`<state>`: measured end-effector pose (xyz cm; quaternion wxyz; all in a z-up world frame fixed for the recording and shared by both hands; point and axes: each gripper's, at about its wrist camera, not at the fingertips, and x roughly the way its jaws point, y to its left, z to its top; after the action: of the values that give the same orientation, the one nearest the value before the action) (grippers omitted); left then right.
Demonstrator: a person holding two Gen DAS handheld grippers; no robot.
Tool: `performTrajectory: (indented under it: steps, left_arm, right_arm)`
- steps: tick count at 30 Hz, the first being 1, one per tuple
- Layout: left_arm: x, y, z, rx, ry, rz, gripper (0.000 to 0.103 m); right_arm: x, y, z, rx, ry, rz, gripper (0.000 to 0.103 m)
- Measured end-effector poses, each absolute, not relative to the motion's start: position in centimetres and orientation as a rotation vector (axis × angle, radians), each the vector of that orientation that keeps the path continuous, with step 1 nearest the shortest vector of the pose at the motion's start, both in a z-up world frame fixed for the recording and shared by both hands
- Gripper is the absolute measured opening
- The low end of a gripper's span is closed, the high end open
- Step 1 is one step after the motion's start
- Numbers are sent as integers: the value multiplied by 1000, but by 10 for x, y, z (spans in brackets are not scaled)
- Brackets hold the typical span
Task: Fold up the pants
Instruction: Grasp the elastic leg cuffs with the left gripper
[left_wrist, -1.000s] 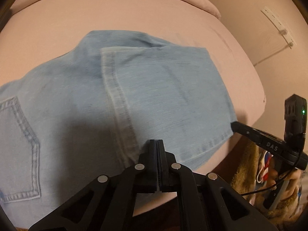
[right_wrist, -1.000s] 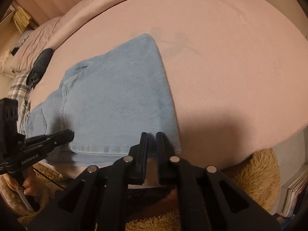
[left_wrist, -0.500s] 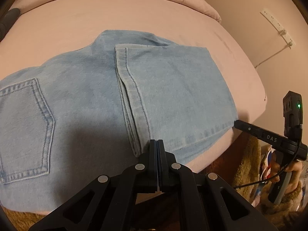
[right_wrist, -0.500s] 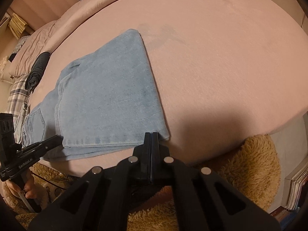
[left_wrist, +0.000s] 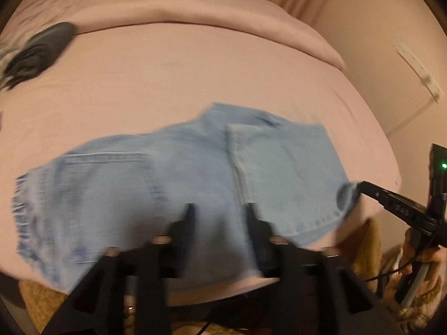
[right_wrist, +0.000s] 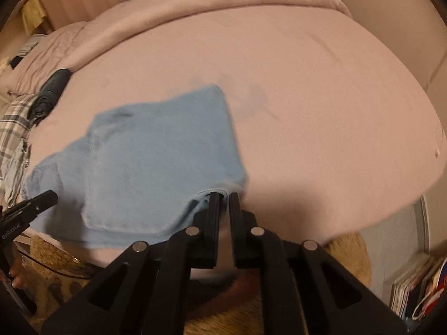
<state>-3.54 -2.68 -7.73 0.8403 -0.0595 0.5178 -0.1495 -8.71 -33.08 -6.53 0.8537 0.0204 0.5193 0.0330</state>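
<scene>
Light blue jeans [left_wrist: 173, 173] lie folded on the pink bed [left_wrist: 167, 78], legs doubled over the seat, back pocket at the left. My left gripper [left_wrist: 219, 209] is open, its fingers over the near edge of the jeans by the hem fold. My right gripper [right_wrist: 222, 196] is nearly closed on the near right corner of the jeans [right_wrist: 156, 153], with the hem lifted and curled at its fingertips; it also shows in the left wrist view [left_wrist: 363, 188] touching that corner. The left gripper's finger shows in the right wrist view [right_wrist: 42, 198].
A dark rolled garment [left_wrist: 39, 53] and a plaid cloth [right_wrist: 14, 128] lie at the far left of the bed. A furry tan rug [right_wrist: 346, 256] lies below the bed edge. Books [right_wrist: 413, 284] stand at lower right. A wall [left_wrist: 391, 42] is at the right.
Both grippers have pulled back and up from the bed edge. The left gripper has opened. The right gripper now has the jeans' near right corner lifted at its tips.
</scene>
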Motion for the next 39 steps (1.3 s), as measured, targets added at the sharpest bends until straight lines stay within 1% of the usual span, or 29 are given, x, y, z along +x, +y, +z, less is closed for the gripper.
performTrajectory:
  steps: [1,2,3,5,7,8,9,10,12,15,17,24,27,32,39]
  left_arm:
    - [-37,-21,-76,-128,1081,-291,60]
    - [-38,-11,-73,-134,1062,-254,61]
    - [-39,-2,-71,-141,1054,-224,61]
    - [-39,22,-67,-172,1046,-169,66]
    - [-40,38,-65,-203,1027,-117,74]
    - [-41,46,-64,-219,1016,-86,77]
    - [-42,59,-63,-235,1006,-45,82]
    - [-42,65,-63,-245,1002,-23,90]
    - [-46,88,-63,-288,992,30,98]
    - [-51,108,-68,-329,986,86,98]
    - [-55,122,-71,-349,979,129,98]
    - [-59,162,-99,-493,1041,205,98]
    - [-53,161,-118,-548,1090,154,98]
    - [-45,152,-140,-601,1176,99,98]
    - [-38,143,-145,-568,1154,117,97]
  right_arm:
    - [-84,-325,-63,45,1084,86,20]
    - [-81,-320,-61,47,1072,109,40]
    - [-79,-309,-60,52,1059,139,53]
    - [-74,-291,-57,59,1060,216,52]
    - [-71,-275,-58,59,1069,274,56]
    - [-67,-265,-57,56,1067,299,62]
    - [-67,-256,-57,51,1064,311,68]
    - [-66,-250,-58,46,1062,319,70]
    - [-62,-237,-58,30,1060,335,75]
    - [-59,-218,-62,8,1066,361,78]
    - [-57,-208,-69,-9,1089,375,78]
    - [-65,-195,-83,-41,1143,391,78]
    - [-65,-195,-89,-35,1161,381,80]
    - [-67,-199,-92,-37,1171,362,81]
    - [-68,-199,-100,-33,1191,363,81]
